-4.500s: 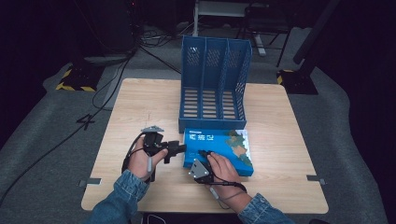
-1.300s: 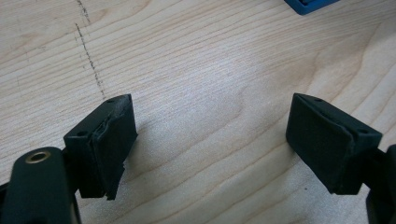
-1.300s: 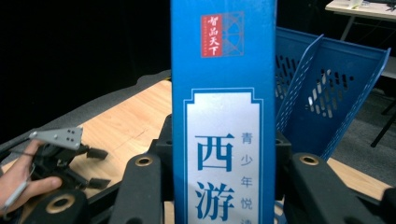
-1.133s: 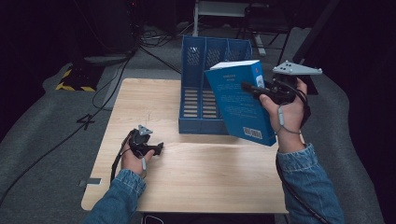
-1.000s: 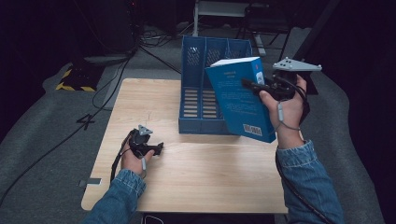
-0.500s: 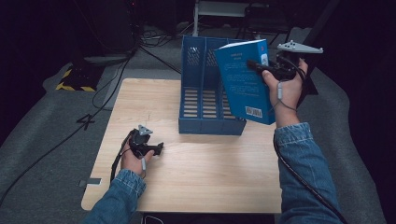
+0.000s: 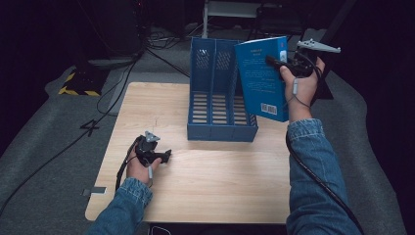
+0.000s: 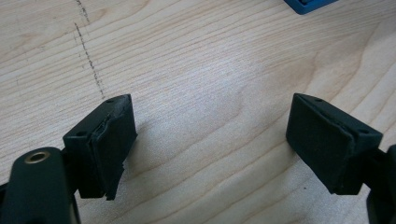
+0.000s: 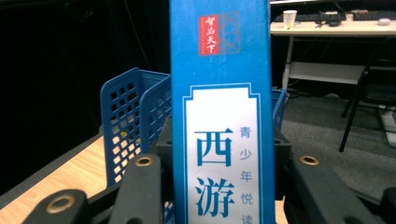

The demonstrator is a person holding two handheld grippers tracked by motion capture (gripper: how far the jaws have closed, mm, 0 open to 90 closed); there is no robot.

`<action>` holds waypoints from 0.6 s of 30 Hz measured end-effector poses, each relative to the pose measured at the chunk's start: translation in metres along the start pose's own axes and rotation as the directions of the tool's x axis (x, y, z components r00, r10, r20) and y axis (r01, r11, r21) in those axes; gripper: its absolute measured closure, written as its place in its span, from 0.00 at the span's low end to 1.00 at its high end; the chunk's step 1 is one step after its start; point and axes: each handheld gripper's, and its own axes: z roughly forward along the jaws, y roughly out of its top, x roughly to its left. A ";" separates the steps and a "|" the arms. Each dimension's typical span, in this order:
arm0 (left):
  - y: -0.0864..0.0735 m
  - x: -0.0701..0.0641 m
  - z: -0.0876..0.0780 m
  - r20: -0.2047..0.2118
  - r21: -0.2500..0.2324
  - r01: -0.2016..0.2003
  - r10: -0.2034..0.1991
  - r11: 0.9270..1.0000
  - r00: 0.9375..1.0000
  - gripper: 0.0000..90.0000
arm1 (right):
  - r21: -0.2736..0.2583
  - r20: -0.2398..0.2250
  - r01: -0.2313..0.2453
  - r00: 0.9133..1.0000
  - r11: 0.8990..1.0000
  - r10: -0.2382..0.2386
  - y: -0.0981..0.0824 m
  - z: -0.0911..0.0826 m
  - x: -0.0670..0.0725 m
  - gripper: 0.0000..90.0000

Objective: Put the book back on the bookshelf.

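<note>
The right gripper (image 7: 274,62) clamps the blue book (image 7: 261,78) upright, airborne at two o'clock above the blue file rack (image 7: 220,95); slotting remains. The left gripper (image 8: 210,140), jaws apart, rests at eight o'clock.

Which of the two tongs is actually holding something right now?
The right tongs, raised beside the blue file rack, are clamped on the blue book. The left tongs sit open over the table, nothing between them.

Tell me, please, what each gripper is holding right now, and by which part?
The right gripper clamps the blue book across its spine, upright above the file rack. The left gripper holds nothing.
</note>
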 end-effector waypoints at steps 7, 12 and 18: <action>0.000 0.000 0.000 0.000 0.000 0.000 0.000 1.000 1.000 0.18 | 0.014 0.049 -0.028 0.998 1.000 0.027 -0.005 0.004 -0.015 0.68; 0.000 0.000 0.000 0.002 0.001 -0.008 0.008 1.000 1.000 0.18 | 0.008 0.049 -0.072 0.996 0.997 0.071 -0.007 0.004 -0.024 0.68; 0.000 -0.001 0.000 0.007 0.002 -0.010 0.010 1.000 1.000 0.18 | 0.001 0.056 -0.090 0.994 0.996 0.090 -0.008 0.003 -0.027 0.68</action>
